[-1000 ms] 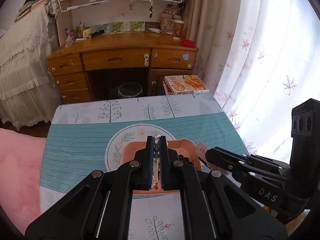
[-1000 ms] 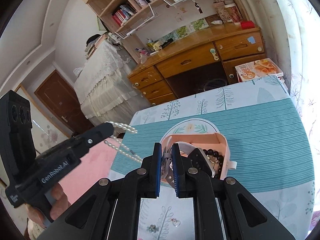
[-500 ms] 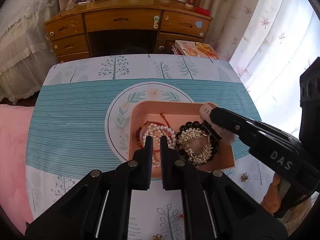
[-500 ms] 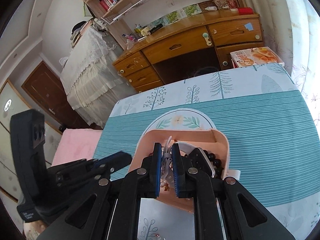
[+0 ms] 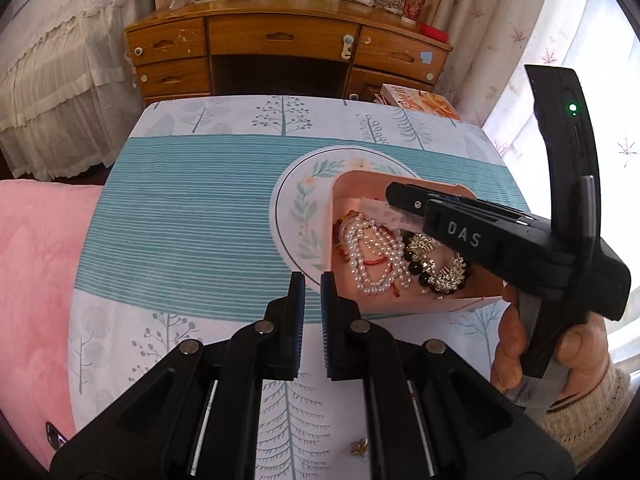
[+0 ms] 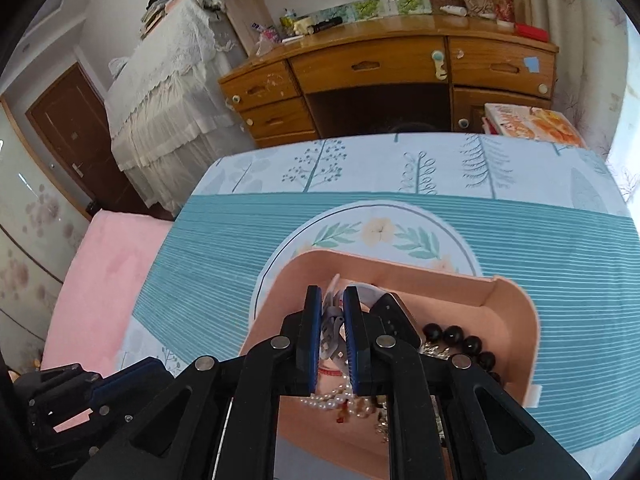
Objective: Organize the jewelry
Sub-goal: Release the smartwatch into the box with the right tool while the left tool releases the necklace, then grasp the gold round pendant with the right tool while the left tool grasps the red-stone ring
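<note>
A worktop covered in a cloth [image 5: 192, 232] of teal stripes and pale printed trees filled both views, with a pink blanket [image 5: 36, 280] lying along its left edge and a wooden desk with drawers [image 6: 384, 76] standing behind it. On the cloth's round floral medallion sat a shallow peach-pink plastic tray [image 6: 516, 308] with rounded corners, holding the jewelry. Inside it lay a coiled white pearl strand [image 5: 372, 260], tangled with a thin red cord, and just to its right a string of glossy black beads [image 6: 460, 338] and a gold-and-silver filigree piece [image 5: 448, 272]. The right gripper [image 6: 332, 304], held from the right by a person's hand [image 5: 516, 344] in a knitted cream sleeve, reached down over the tray; its blue-padded fingers [image 6: 314, 320] stood narrow and clamped a small greyish-white item with a pale tag, whose kind could not be told, above the tray's far left part. The left gripper [image 5: 311, 280] hung over the striped cloth just beside the tray's near left corner, its fingers [image 5: 298, 300] drawn nearly together with nothing between them. Near the bottom of the left wrist view, on the pale part of the cloth close to the person, lay a small gold trinket [image 5: 360, 446], well apart from the tray.
</note>
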